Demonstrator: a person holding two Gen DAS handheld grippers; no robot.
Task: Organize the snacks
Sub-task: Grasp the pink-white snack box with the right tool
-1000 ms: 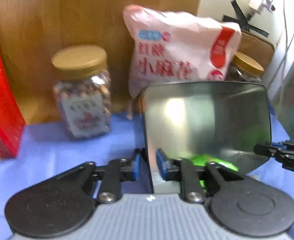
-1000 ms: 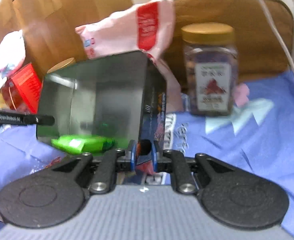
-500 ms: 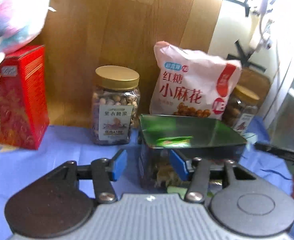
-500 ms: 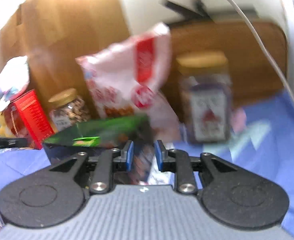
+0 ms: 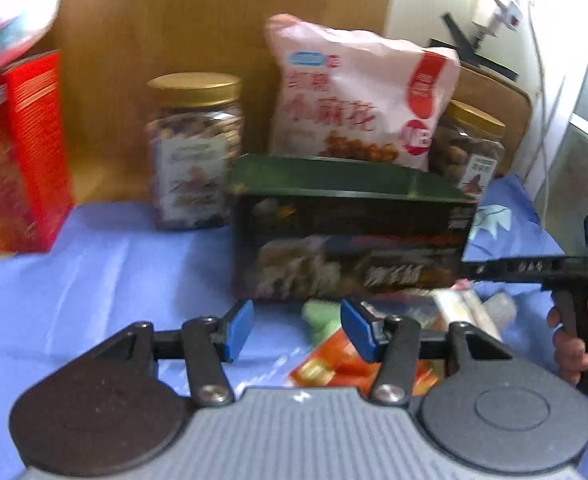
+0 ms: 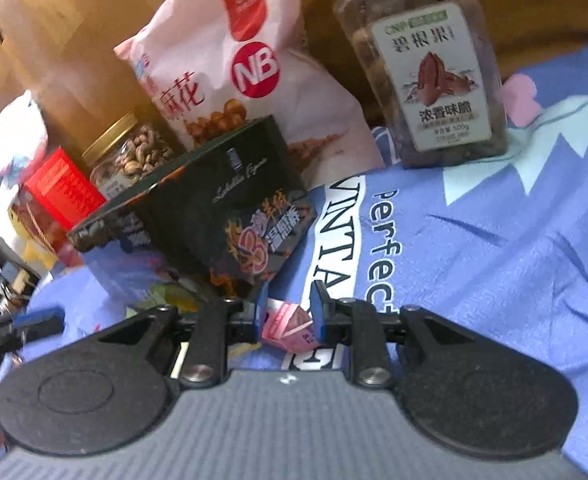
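While both grippers' jaws gape, the pink bag (image 6: 230, 80) reads "NB" — the cloth (image 6: 474, 248) "Perfect".

Two gold-lidded nut jars (image 5: 195, 148) (image 5: 470, 148) standing at frame centre and right, one pink snack bag (image 5: 358, 96), one dark box (image 5: 350, 236), one red box (image 5: 18, 152) sitting far left.

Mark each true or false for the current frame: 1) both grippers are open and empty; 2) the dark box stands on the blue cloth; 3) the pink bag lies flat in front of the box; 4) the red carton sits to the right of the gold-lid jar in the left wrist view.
1) True: left gripper and right gripper are open, gripping nothing.
2) True: the dark box stands on the blue cloth.
3) False: the pink bag stands upright behind the box.
4) False: the red carton is left of the gold-lid jar.
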